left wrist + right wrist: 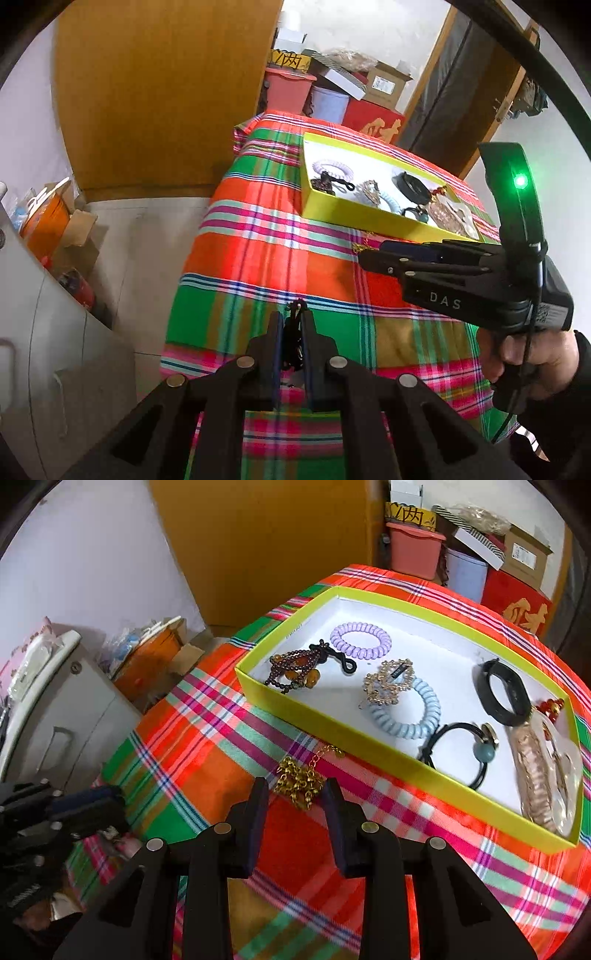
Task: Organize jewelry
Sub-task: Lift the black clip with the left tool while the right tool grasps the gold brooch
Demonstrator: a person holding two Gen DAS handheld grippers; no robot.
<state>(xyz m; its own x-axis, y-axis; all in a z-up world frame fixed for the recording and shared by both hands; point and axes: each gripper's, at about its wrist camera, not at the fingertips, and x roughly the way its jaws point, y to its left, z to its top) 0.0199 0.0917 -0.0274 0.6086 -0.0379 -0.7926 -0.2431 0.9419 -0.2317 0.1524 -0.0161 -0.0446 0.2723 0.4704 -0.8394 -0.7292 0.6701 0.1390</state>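
Surface [207, 753]: draped in bright plaid cloth.
Tray [369, 755]: yellow-rimmed, far right, held hair ties and bracelets.
Right gripper [295, 797]: jaws half-wide, straddling the gold chain [299, 779]; should sink lower before closing.
Left gripper [293, 325]: jaws pinched narrow on a dark corded piece [294, 314].

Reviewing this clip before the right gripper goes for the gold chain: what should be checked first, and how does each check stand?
1. Right gripper jaws apart: ok.
2. Gold chain lies between the jaws, on the plaid cloth outside the tray: ok.
3. Pads pressing on the chain: not ok, not yet gripped.
4. Yellow tray has bare floor for another piece: ok.
5. Left gripper shut on a small dark piece: ok; what kind of piece, cannot tell.
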